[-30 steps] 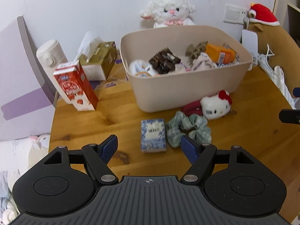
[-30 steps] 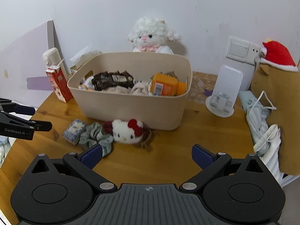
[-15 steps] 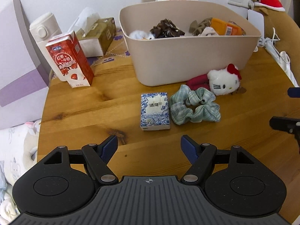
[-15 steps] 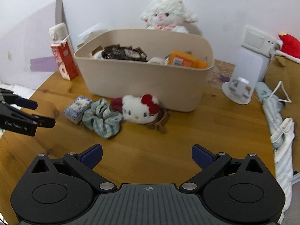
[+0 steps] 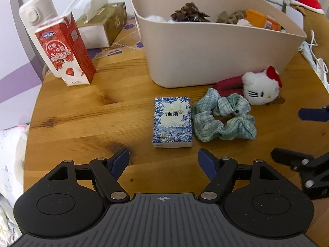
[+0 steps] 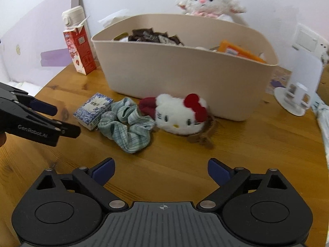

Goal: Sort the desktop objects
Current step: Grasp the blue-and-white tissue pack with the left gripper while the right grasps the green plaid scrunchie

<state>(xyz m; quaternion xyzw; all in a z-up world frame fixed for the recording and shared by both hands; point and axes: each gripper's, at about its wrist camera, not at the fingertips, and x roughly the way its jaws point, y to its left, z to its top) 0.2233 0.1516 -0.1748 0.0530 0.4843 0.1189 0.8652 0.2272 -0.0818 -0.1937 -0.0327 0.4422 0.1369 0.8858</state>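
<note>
The left claw (image 5: 163, 160) hangs above the wooden tabletop (image 5: 82, 111) with its jaws wide apart and nothing between them. The tissue pack (image 5: 172, 122) lies flat just beyond its fingertips. The green scrunchie (image 5: 223, 118) lies against the pack's right edge. The cat plush (image 5: 259, 87) lies behind the scrunchie, at the foot of the beige bin (image 5: 216, 47).

The right claw (image 6: 161, 169) hangs over bare tabletop, near the scrunchie and the plush. Its jaws are closing from a wide gap, with nothing between them.

The bin stands at the rear of the tabletop and holds a brown wrapper (image 5: 189, 13) and an orange box (image 5: 261, 18), among other items. A red carton (image 5: 65, 49) stands upright left of the bin, well apart from it. A white bottle (image 5: 38, 18) and a tissue box (image 5: 104, 25) stand behind the carton.
</note>
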